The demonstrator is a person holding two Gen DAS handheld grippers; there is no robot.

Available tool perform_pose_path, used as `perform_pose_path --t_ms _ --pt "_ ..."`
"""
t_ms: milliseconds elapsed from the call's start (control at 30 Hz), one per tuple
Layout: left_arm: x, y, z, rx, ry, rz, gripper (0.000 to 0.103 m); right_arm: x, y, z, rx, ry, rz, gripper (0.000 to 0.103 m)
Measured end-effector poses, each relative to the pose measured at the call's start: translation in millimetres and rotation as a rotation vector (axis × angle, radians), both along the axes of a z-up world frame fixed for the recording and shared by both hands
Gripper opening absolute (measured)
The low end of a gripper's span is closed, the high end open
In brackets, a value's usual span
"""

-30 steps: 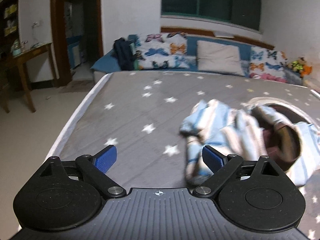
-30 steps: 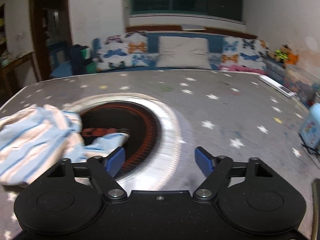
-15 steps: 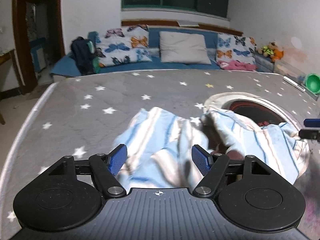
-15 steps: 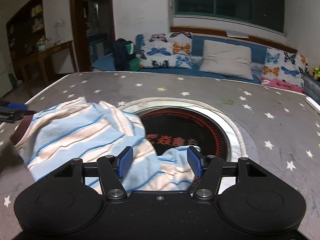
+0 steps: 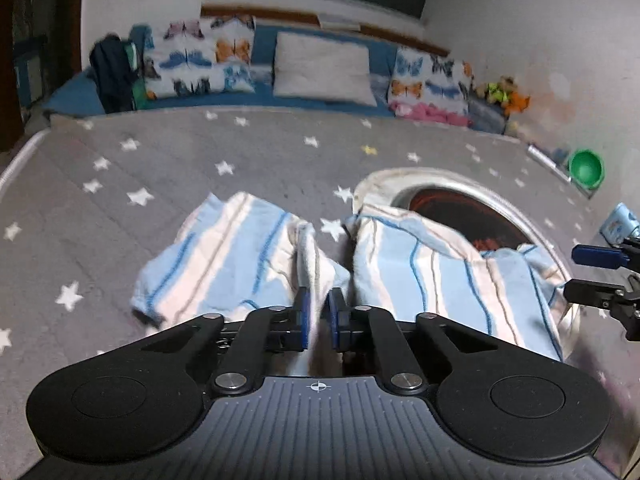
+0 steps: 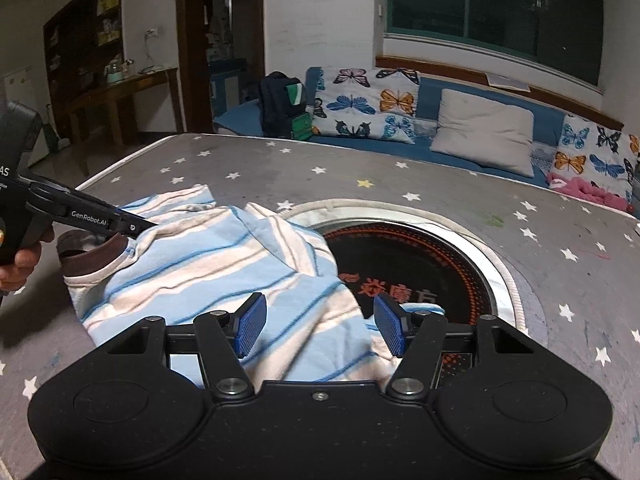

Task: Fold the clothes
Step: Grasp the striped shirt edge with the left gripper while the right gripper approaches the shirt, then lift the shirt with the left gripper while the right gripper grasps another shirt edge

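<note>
1. The striped shirt (image 6: pixel 208 264) lies bunched on the gray star table (image 5: pixel 248 148). Part of it hangs over the round cooker (image 6: pixel 432 264) set in the table.
2. The left gripper (image 5: pixel 318 322) has its jaws pressed together on a fold of the shirt near the brown collar (image 6: pixel 90 254). It probably holds there so the shirt can be pulled flat.
3. The right gripper (image 6: pixel 320 326) has its jaws spread wide. It grips nothing. It hangs over the other end of the shirt, likely ready to grab that side.
4. The far side of the table has lots of open room for spreading the shirt out.
5. The table's left edge (image 5: pixel 18 160) is not far from the shirt. The shirt could slip off if pulled that way.
6. A green bowl (image 5: pixel 586 168) sits by the far right edge, well away from the shirt.
</note>
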State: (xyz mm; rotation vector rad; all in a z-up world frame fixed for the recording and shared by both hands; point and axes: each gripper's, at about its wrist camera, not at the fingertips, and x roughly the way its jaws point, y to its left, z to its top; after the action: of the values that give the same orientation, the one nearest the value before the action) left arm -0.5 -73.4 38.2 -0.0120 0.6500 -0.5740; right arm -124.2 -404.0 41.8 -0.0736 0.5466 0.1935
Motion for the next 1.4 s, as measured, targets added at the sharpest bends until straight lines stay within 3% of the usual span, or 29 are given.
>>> perform_pose_path --t_ms 333,400,467,600,700,733,767,1033,1200,1400 --pt "1.9 -8.1 23.9 -0.056 -0.069 0.03 0.006 17.1 31.2 8.3 -0.002 -0.009 0.071 0.064" --pt "4.8 -10.9 26.8 -0.067 -0.068 0.03 0.027 19.8 38.7 9.2 -0.003 -0.009 0.088 0.064" --pt "15.2 -17.9 22.5 -0.079 -0.038 0.012 0.036 19.8 43.5 8.8 -0.014 -0.01 0.1 0.064" --pt "30.4 -27.4 13.2 -0.052 0.001 0.005 0.039 18.9 46.4 6.1 -0.027 -0.005 0.112 0.064" --pt "41.9 -37.1 -0.4 -0.021 0.032 0.004 0.031 18.8 47.9 5.9 -0.023 -0.004 0.117 0.064" --pt "42.3 -36.7 -2.2 -0.026 0.034 0.003 0.022 18.8 48.7 6.1 -0.022 -0.004 0.118 0.064" --pt "39.1 -33.0 -1.6 -0.042 0.027 0.008 0.007 18.8 49.5 6.4 -0.021 -0.005 0.12 0.064" --pt "13.7 -3.4 3.7 -0.162 -0.025 0.046 0.004 18.8 56.2 8.3 -0.011 -0.008 0.132 0.064" --pt "-35.0 36.4 16.2 -0.225 -0.096 0.109 0.004 18.7 60.3 9.6 -0.005 -0.009 0.14 0.064" --pt "-85.9 67.2 5.5 -0.216 -0.088 0.16 0.004 27.7 76.1 14.3 0.005 -0.008 0.168 0.064"
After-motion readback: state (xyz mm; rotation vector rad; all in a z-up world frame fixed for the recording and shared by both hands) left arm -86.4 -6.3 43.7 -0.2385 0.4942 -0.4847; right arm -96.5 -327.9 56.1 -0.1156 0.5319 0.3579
